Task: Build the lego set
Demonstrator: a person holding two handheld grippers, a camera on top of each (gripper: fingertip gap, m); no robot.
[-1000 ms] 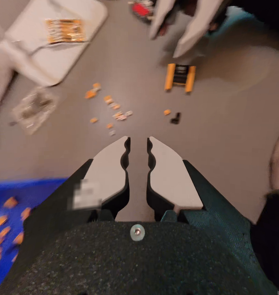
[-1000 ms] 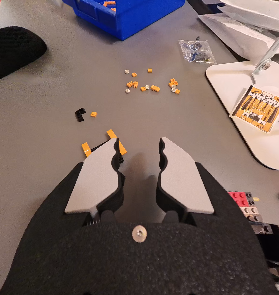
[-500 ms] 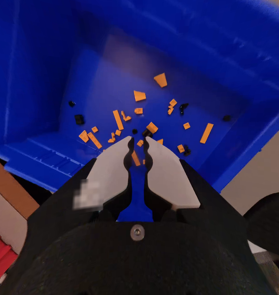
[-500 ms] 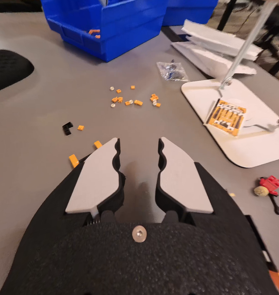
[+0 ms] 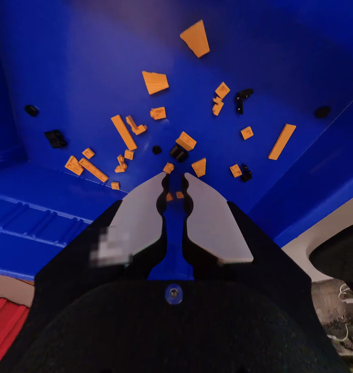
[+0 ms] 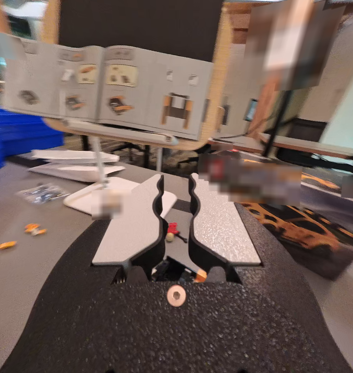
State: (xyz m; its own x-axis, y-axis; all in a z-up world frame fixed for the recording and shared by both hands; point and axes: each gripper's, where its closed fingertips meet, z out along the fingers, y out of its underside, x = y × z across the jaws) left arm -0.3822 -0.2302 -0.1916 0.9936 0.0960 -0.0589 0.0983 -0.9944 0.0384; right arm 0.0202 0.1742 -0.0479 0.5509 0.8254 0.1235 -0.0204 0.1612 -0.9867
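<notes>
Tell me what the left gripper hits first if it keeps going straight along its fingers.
Probably the small orange piece just past the left gripper, lying on the blue bin floor; depth is hard to judge, and the open jaws might straddle it.

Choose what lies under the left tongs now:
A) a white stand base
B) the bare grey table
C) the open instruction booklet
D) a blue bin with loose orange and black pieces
D: the left tongs point down into the blue bin, over scattered orange pieces.

I'm seeing a red surface (image 5: 4,323) showing at the lower left, below the bin. A patterned carpet (image 5: 341,314) is showing past the grey table's (image 6: 20,268) right edge.
</notes>
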